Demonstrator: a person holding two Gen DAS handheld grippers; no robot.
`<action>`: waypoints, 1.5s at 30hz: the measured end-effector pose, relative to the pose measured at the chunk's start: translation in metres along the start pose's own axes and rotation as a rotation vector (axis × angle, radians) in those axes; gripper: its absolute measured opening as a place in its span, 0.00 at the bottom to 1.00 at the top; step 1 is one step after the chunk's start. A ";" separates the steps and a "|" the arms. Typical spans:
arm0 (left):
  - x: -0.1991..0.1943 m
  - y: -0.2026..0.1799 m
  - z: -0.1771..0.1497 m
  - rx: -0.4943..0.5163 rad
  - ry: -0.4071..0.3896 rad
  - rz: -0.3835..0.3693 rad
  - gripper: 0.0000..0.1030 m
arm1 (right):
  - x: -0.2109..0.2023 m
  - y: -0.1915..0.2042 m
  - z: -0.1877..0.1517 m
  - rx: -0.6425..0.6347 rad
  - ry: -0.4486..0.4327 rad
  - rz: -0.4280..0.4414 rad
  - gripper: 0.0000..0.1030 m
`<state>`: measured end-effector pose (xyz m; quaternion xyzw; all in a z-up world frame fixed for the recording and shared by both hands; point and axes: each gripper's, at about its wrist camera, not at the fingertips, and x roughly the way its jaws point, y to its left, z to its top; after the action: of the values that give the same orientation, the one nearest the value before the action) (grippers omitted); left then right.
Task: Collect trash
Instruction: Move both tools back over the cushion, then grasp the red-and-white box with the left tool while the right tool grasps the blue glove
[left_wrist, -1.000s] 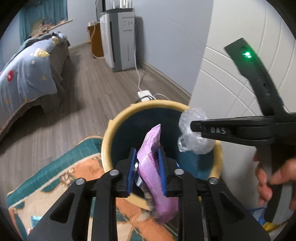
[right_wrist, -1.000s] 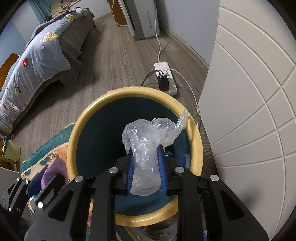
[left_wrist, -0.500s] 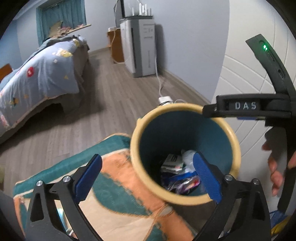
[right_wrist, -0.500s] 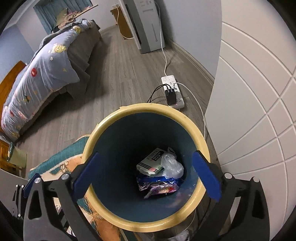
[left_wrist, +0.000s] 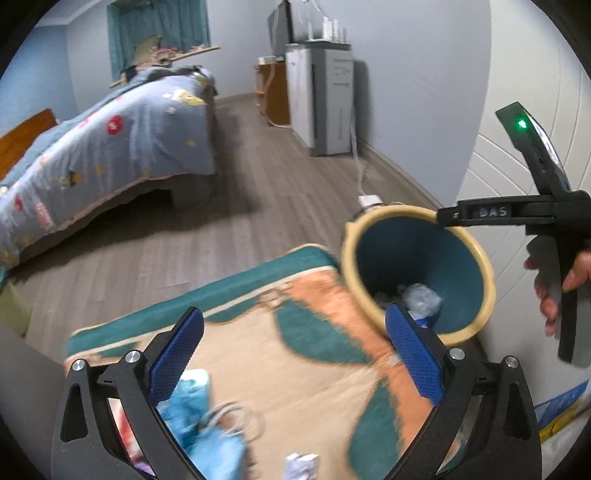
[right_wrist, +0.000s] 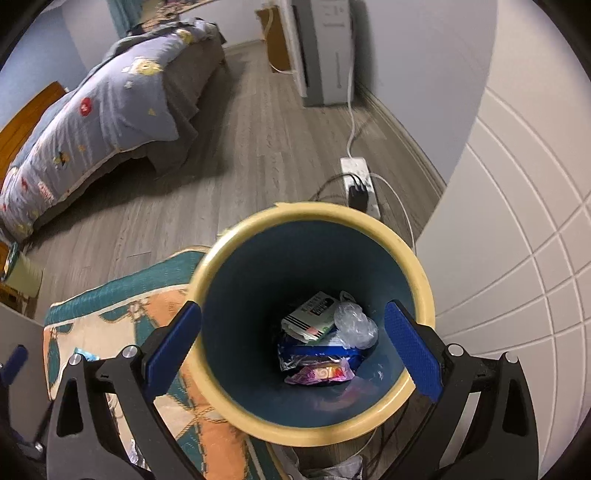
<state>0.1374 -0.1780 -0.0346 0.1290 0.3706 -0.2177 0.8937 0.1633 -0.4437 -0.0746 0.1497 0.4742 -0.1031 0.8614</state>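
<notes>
Left gripper (left_wrist: 293, 360) was spread wide, empty, above the rug (left_wrist: 306, 354). Right gripper (right_wrist: 293, 350) was likewise wide apart and empty, over the bin (right_wrist: 236, 254). Clear plastic wad (right_wrist: 354, 326) and wrappers (right_wrist: 319, 369) lay at the bin's bottom. Beyond: power strip (right_wrist: 356, 173), bed (right_wrist: 96, 107).

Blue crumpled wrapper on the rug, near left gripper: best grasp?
Pinch the raised crumpled ridge of the blue wrapper, coming from above with the open left gripper. It lies low on the rug, so there is no side edge to catch. The view is blurred, so this is tentative.
</notes>
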 end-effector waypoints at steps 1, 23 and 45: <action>-0.009 0.010 -0.004 -0.012 -0.001 0.011 0.95 | -0.005 0.006 -0.001 -0.014 -0.007 0.009 0.94; -0.128 0.174 -0.105 -0.258 0.003 0.284 0.95 | -0.058 0.183 -0.079 -0.308 0.023 0.131 0.94; -0.104 0.222 -0.137 -0.361 0.122 0.285 0.95 | 0.002 0.260 -0.134 -0.316 0.187 0.111 0.94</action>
<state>0.0966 0.1000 -0.0398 0.0311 0.4350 -0.0116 0.8998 0.1416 -0.1537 -0.1022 0.0474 0.5533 0.0347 0.8309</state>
